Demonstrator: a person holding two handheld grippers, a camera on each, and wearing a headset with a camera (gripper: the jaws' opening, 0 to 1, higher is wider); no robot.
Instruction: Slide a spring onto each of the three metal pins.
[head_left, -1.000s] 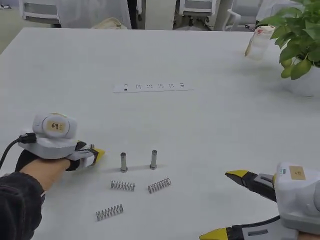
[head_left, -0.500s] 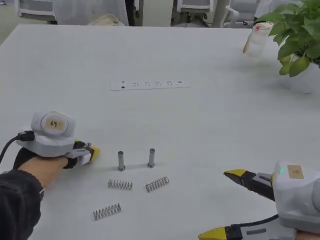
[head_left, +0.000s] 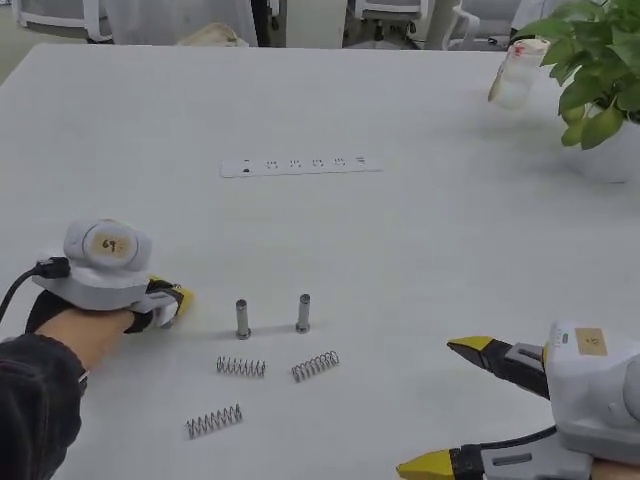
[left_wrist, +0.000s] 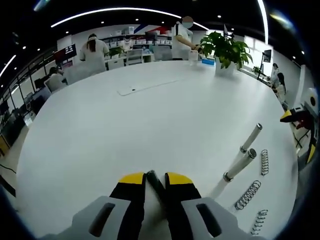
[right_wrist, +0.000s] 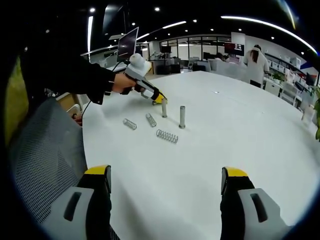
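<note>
Two metal pins (head_left: 242, 318) (head_left: 303, 312) stand upright on the white table (head_left: 400, 240). Three springs lie flat in front of them: one (head_left: 241, 367), another (head_left: 315, 366) and a third (head_left: 214, 421) nearer me. My left gripper (head_left: 178, 297) rests on the table left of the pins, shut on a dark metal pin (left_wrist: 154, 181) between its yellow tips (left_wrist: 133, 179). My right gripper (head_left: 430, 405) hangs wide open at the bottom right, holding nothing. In the right gripper view (right_wrist: 166, 173) the pins (right_wrist: 182, 116) and springs (right_wrist: 167, 136) lie ahead.
A white power strip (head_left: 300, 165) lies mid-table beyond the pins. A potted plant (head_left: 600, 70) and a pale cup (head_left: 515, 75) stand at the far right. Office chairs line the far edge, and a grey mesh chair (right_wrist: 40, 165) is beside the table.
My left gripper has drawn slightly leftward, away from the two standing pins. The right gripper stays open in the same place. The camera has shifted a little.
</note>
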